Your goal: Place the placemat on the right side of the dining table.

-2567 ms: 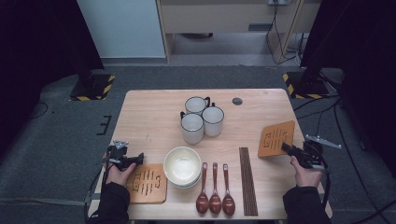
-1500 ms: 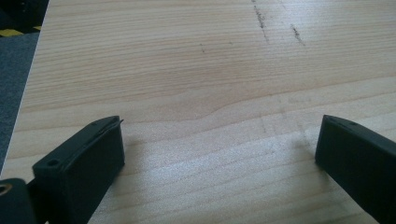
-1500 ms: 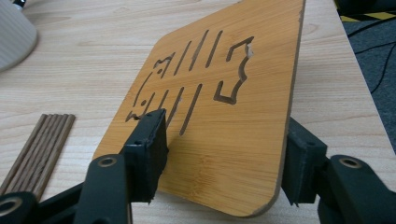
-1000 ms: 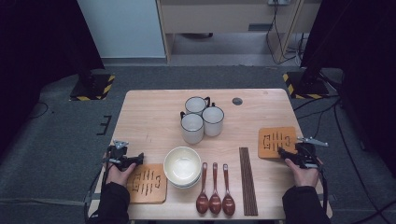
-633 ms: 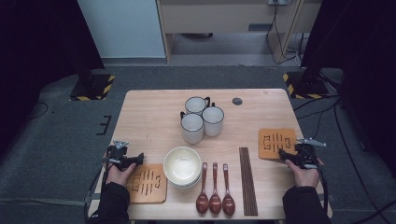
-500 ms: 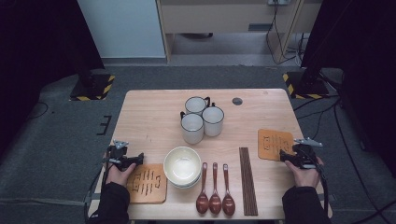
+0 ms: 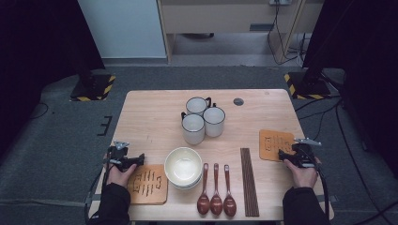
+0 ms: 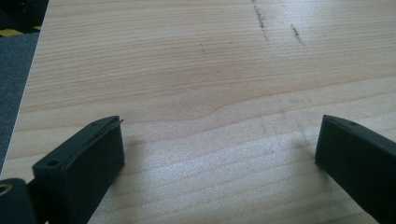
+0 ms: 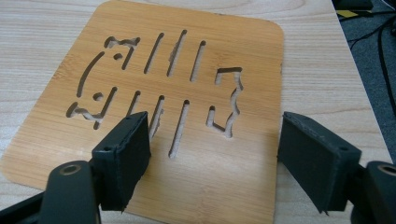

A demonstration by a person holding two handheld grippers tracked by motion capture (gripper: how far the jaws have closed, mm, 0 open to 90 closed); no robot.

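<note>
Spreading under everything, the pale wooden table (image 7: 155, 117) carries the rounded-square bamboo trivet with cut-out slots (image 9: 177, 84), which lies flat on it at the person's right side. The right gripper (image 9: 215, 158) hangs low over the trivet's near part; its jaws have just been opening and now stand wide, nothing clamped between them, the trivet's slotted face showing in the gap. Whether the black fingers (image 9: 123, 154) brush the bamboo is hard to judge. The left gripper (image 8: 219, 149) sits with jaws spread wide over bare tabletop, gripping nothing, well apart from the trivet.
</note>
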